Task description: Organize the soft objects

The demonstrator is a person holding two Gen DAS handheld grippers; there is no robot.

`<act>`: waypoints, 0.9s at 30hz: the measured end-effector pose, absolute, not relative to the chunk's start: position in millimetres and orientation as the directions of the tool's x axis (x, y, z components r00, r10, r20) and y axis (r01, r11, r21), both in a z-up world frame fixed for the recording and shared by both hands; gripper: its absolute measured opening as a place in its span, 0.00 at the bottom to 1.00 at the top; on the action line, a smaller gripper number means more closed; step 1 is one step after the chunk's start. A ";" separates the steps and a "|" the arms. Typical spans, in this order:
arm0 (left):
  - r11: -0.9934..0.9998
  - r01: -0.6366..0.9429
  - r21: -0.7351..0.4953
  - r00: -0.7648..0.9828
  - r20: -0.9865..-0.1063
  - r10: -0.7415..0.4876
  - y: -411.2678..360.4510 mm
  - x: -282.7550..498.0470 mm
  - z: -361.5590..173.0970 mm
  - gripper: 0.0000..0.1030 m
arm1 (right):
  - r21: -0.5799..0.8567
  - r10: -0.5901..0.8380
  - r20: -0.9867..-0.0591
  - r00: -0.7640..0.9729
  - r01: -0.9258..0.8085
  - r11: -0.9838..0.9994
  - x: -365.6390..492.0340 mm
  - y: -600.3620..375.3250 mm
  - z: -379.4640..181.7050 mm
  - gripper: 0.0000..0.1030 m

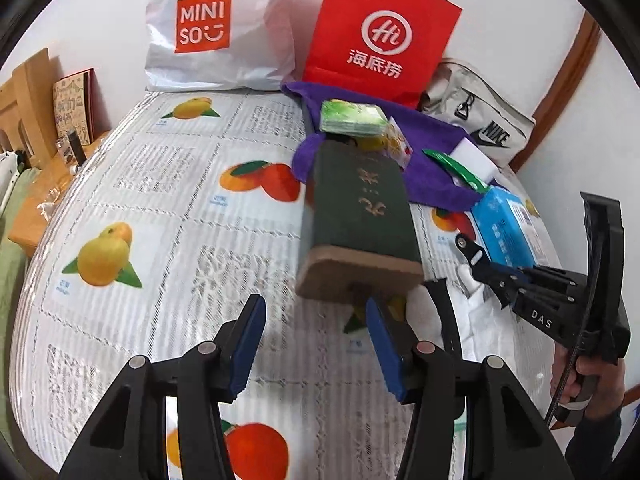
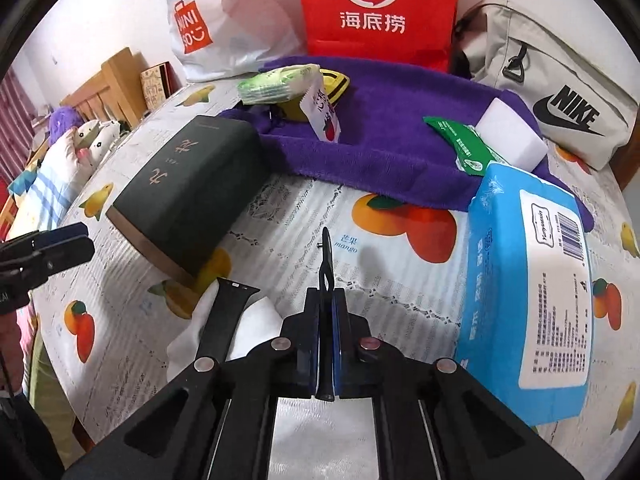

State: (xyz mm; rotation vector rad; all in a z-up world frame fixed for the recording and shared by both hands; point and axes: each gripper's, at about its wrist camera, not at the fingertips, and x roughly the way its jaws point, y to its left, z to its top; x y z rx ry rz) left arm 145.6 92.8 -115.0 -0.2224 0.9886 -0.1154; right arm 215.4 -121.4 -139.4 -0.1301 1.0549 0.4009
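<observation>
Open tablecloth [image 1: 160, 200] is seen left of the dark green book [image 1: 356, 216], unobstructed. The far side is blocked by the purple towel [image 2: 400, 140] and red bag [image 2: 380, 8]; the right is closed off by the blue wipes pack [image 2: 528, 292].

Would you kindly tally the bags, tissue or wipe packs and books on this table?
Bags: 3 (white Miniso bag, red paper bag, beige Nike bag)
Tissue or wipe packs: 3 (light green pack, dark green packet, blue pack)
Books: 1 (dark green book)
Total: 7
</observation>
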 end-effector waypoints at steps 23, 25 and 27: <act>0.957 0.191 -0.219 0.470 -0.836 -0.285 -7.9 122.2 -132.4 0.48 | 0.138 0.270 -0.751 0.602 -0.257 0.957 123.2 -211.8 -102.9 0.03; 0.957 0.203 -0.209 0.464 -0.840 -0.282 -15.5 121.5 -134.4 0.48 | 0.133 0.248 -0.760 0.600 -0.230 0.964 115.8 -224.5 -110.1 0.03; 0.955 0.211 -0.207 0.464 -0.839 -0.284 -20.3 121.6 -134.3 0.43 | 0.133 0.232 -0.767 0.598 -0.206 0.969 111.9 -234.7 -116.5 0.03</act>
